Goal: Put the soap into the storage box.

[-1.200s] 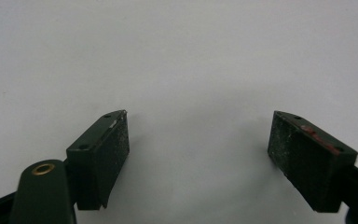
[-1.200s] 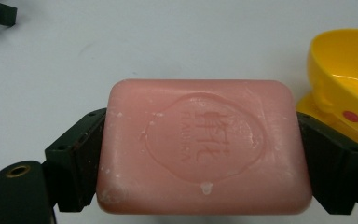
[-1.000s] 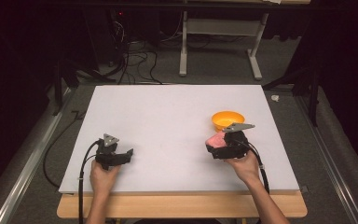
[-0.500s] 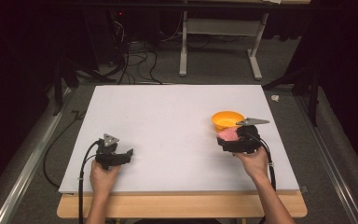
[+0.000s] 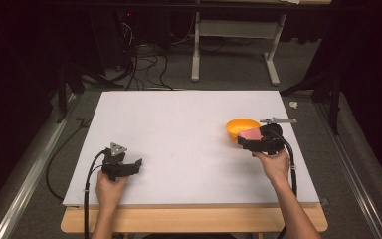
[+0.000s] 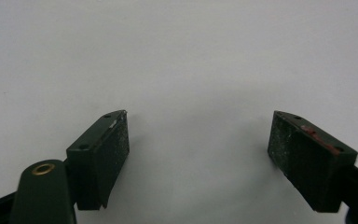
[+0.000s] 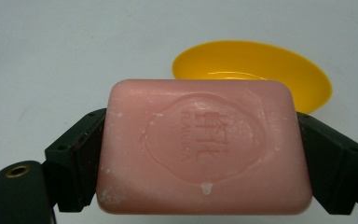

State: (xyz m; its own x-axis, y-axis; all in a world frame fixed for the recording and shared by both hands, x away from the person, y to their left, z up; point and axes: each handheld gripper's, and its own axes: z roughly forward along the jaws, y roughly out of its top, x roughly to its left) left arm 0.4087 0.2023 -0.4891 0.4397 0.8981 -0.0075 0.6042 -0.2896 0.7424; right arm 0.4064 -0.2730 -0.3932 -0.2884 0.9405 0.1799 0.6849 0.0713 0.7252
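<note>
A pink bar of soap with an embossed stamp sits clamped between the jaws of my right gripper. In the high view the soap is held at the near rim of a small yellow bowl on the right of the white table. The yellow bowl lies just beyond the soap in the right gripper view. My right gripper is held by a hand from the bottom right. My left gripper rests open near the front left, with bare white table between its pads.
The white board lies on a wooden table with its front edge near the person. Black cables trail from the grippers. Beyond the board are a dark floor, cables and a desk frame.
My right gripper has carried the soap further right and away from the person, up to the yellow bowl's near side. The left gripper has stayed put.
</note>
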